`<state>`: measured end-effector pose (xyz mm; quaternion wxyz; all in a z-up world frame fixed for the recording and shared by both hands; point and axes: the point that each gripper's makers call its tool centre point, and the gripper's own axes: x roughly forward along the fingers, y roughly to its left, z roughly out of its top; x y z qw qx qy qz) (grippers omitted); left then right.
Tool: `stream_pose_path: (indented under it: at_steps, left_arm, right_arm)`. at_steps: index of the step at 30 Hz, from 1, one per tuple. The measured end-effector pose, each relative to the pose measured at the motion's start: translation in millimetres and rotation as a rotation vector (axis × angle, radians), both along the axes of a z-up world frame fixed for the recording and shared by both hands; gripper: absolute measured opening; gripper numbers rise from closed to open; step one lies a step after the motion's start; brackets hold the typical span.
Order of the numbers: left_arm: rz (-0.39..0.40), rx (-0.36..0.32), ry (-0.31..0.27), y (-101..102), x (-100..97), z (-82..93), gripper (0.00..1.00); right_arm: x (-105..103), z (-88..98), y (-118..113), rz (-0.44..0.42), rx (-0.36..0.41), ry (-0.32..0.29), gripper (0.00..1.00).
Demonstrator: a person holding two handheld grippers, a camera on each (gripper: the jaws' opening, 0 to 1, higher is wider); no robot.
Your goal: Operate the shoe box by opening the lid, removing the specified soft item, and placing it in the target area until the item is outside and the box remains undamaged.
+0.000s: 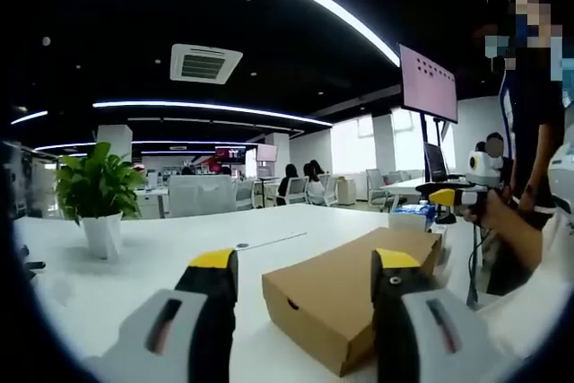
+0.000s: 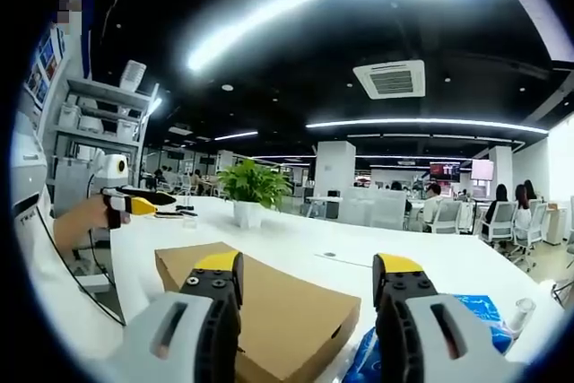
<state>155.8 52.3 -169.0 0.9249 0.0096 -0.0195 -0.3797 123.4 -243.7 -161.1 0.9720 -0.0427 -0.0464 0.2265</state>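
approach is under way: closed brown cardboard shoe box (image 1: 354,298) is lying on the white table (image 1: 161,253), both grippers (image 1: 309,280) (image 2: 309,280) hovering released; lifting its lid is seeming next.

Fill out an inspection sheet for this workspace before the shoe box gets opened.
Surface: white table, broad and mostly bare.
Job's things: brown cardboard shoe box flat on the table, lid closed; the soft item is not visible.
Clutter: potted plant in a white pot; blue packet beside the box.
Grippers: left tongs and right tongs both open, holding nothing, near the box but not touching it.
Cables: a dark cable hangs at the table edge.
Surroundings: open office with ceiling light strips, seated people at far desks, a screen on a stand, a person standing nearby.
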Motion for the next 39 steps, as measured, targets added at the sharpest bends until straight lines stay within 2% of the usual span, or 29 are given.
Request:
stream_pose_path:
  at_steps: [21,26,31,39]
  left_arm:
    - [0.003,0.039,0.005,-1,0.7,-7.9,0.60]
    - [-0.006,0.026,0.011,-2,0.1,-8.0,0.60]
    - [-0.008,0.022,-0.010,-2,0.4,-5.5,0.58]
    - [0.004,0.008,0.003,2,3.9,-7.5,0.58]
  right_arm:
    - [-2,-13.0,6,0.001,-0.037,0.013,0.58]
    - [-2,-14.3,8,0.002,-0.048,0.015,0.57]
    - [-1,-15.9,8,0.001,-0.055,0.017,0.57]
    - [0,-18.9,9,0.000,-0.065,0.021,0.56]
